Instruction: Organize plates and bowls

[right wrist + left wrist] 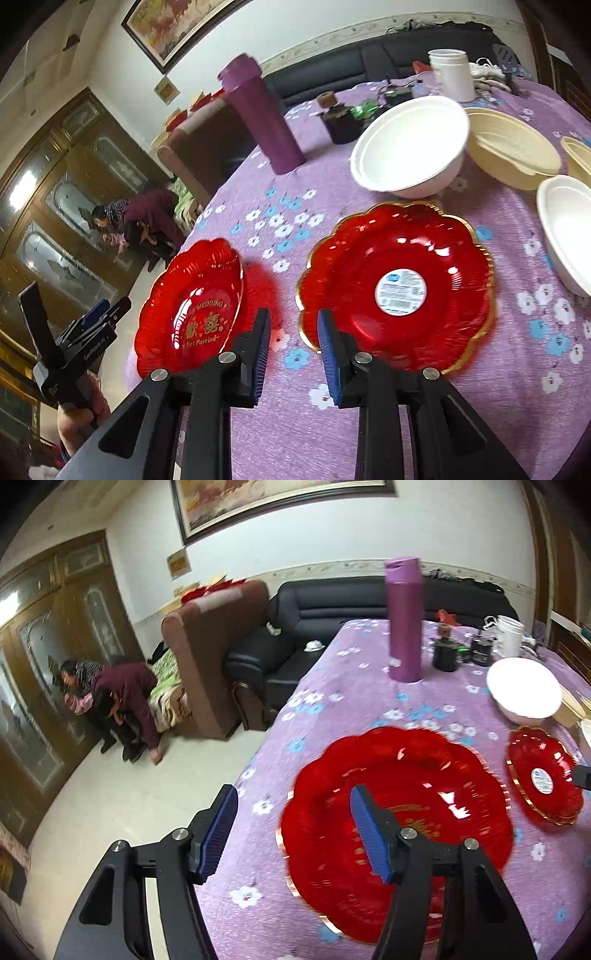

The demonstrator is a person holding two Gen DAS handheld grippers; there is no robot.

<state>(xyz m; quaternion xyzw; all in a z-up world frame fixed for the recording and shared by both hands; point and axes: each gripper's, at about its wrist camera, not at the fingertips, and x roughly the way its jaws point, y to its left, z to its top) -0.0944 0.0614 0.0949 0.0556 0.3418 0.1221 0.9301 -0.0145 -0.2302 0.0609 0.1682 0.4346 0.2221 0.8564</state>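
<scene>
2 red plates lie on the purple tablecloth (258,229): the wedding plate (399,812) under the wide-open, empty left gripper (295,834), the stickered plate (399,284) just right of the open, empty right gripper (295,343).

1. A purple flask (403,620) stands upright on the bench (332,709), which wears a purple flowered cloth;
2. a white jar (452,74) stands farther back;
3. a black sofa (332,602) lies behind;
4. two people (114,701) crouch by a wooden cabinet (48,635).
</scene>
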